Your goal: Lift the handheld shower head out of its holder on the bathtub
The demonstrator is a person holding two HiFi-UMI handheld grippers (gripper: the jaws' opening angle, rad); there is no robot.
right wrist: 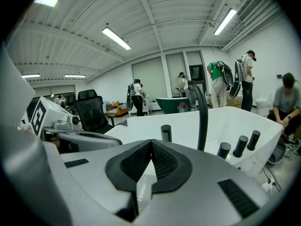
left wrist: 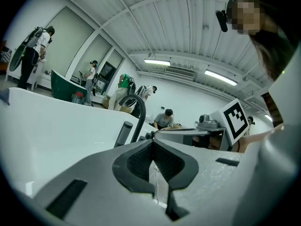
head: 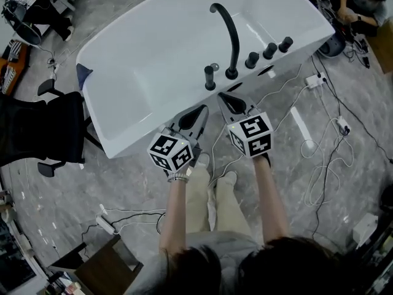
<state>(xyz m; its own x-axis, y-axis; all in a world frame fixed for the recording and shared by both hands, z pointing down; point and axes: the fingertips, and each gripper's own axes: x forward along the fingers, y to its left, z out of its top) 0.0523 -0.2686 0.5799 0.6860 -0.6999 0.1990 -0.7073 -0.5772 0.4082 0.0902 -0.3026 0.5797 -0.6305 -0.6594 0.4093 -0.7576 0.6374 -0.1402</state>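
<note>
The handheld shower head (head: 210,77) is a short dark cylinder that stands upright in its holder on the near rim of the white bathtub (head: 123,128), just left of the black arched spout (head: 230,35). It also shows in the left gripper view (left wrist: 124,132) and in the right gripper view (right wrist: 165,133). My left gripper (head: 199,111) hovers short of the rim, below the shower head, with its jaws shut and empty (left wrist: 153,145). My right gripper (head: 222,96) sits beside it, close to the spout's base, also shut on nothing (right wrist: 151,142).
Three black knobs (head: 269,51) line the rim right of the spout. A black office chair (head: 37,128) stands left of the tub. Cables and power strips (head: 316,80) lie on the floor at right. Several people stand or sit around the room.
</note>
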